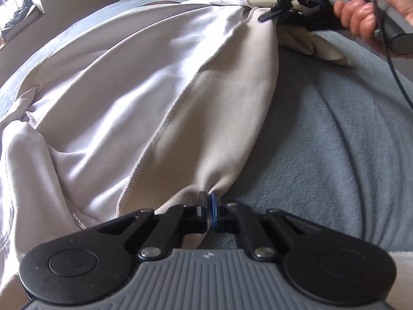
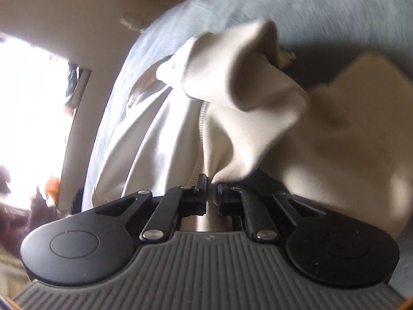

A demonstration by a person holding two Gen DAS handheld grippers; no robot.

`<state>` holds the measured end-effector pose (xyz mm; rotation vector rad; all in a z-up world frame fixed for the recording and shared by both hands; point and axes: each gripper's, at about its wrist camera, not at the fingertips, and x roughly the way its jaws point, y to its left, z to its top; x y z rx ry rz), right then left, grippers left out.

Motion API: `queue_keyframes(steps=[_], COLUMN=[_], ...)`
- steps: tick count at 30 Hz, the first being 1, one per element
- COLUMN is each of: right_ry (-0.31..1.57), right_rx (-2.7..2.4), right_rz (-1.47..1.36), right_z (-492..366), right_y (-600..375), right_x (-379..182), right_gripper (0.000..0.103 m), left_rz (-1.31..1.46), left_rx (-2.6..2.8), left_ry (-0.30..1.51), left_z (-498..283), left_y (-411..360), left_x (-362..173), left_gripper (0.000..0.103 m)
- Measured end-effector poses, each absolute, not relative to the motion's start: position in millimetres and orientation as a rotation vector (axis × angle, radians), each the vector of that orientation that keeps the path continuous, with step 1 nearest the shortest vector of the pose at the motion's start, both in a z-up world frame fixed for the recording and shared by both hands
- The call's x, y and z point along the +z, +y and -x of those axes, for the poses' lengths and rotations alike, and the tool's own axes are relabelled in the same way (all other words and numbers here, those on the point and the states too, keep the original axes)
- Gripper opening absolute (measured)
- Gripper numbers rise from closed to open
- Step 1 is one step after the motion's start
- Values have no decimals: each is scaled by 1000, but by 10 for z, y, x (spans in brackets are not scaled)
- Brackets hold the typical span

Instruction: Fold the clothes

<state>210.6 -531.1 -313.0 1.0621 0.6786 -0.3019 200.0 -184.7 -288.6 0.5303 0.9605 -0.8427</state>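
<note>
No text, label, brand name or number can be read in either view. The only mark is a small pale emblem on the grey ribbed housing behind the left claw, seen again on the matching grey ribbed housing behind the right claw; it is too small to make out as any letter or sign. A faint patch sits on the pale garment near its lower edge in the left wrist view, too blurred to read.
</note>
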Motion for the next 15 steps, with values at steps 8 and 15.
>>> queue_keyframes(steps=[8,15], right_ry=[893,1103], right_rx=[-308,-351], right_rz=[-811,-752], right_z=[-1679,-1541], right_y=[-5328,-5134], right_x=[-2554,-2838], right_gripper=[5,5], left_rz=[-494,-570], left_rx=[-1061,-1149], left_ry=[1109,1209], left_z=[-1866,-1842], left_y=[-1639,-1598], left_x=[-2488,-2641], left_gripper=[2,2])
